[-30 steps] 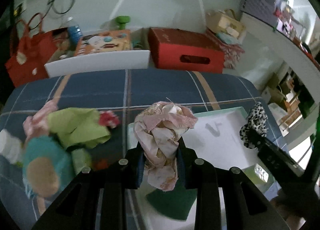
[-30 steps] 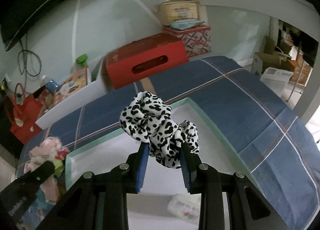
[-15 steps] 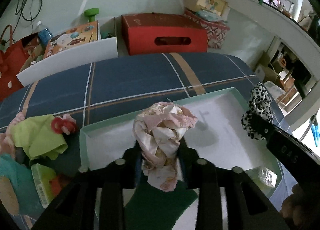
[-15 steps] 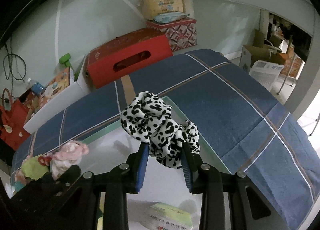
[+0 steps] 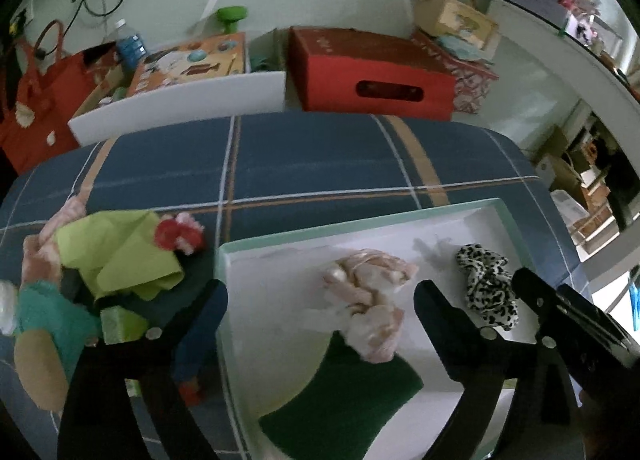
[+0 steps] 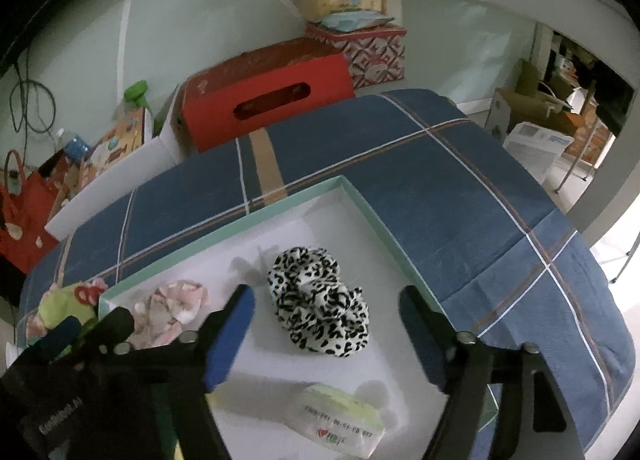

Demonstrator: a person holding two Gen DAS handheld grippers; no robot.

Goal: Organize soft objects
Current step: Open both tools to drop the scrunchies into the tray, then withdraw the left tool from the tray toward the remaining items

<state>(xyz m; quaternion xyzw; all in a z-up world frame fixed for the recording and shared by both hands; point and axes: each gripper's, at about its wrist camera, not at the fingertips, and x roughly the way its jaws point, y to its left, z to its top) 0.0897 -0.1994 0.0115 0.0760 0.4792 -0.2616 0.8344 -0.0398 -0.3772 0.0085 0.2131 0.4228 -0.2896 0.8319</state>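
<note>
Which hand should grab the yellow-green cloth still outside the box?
Probably the left. The left gripper is open and empty, and the yellow-green cloth lies just beside its left finger. The right gripper, also open, hangs over the leopard scrunchie inside the box, farther off.

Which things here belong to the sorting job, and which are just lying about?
Job: pink scrunchie, leopard scrunchie, white tray, green cloth pile, dark green cloth.
Lying about: red box, patterned tin, red bag, water bottle.

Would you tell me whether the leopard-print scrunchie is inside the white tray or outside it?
Inside: the leopard-print scrunchie lies on the white tray floor, within its green rim.
</note>
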